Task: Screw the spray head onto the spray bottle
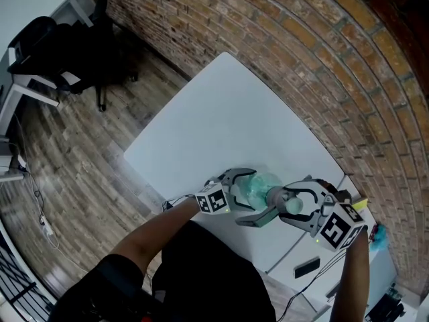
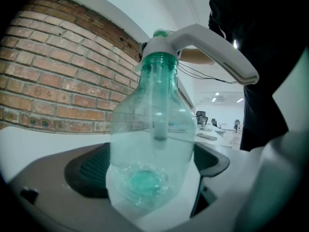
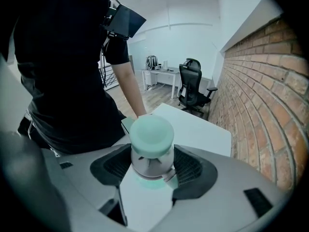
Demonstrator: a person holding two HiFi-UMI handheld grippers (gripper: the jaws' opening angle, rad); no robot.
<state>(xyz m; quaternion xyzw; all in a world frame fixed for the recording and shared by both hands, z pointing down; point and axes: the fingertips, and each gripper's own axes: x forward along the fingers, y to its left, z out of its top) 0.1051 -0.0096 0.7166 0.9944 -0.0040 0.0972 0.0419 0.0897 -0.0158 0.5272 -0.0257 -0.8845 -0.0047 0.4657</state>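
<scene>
A clear green-tinted spray bottle is held over the white table, lying roughly level between my two grippers. My left gripper is shut on the bottle's body, its dark pads pressing on both sides. The white spray head with its long trigger sits on the green neck, with the dip tube visible inside. My right gripper is shut on the spray head, gripping its round pale-green end between the pads. How far the thread is engaged is hidden.
A brick wall runs along the table's far and right side. A small black object lies on a white surface at the lower right. A black office chair stands on the wood floor at the upper left.
</scene>
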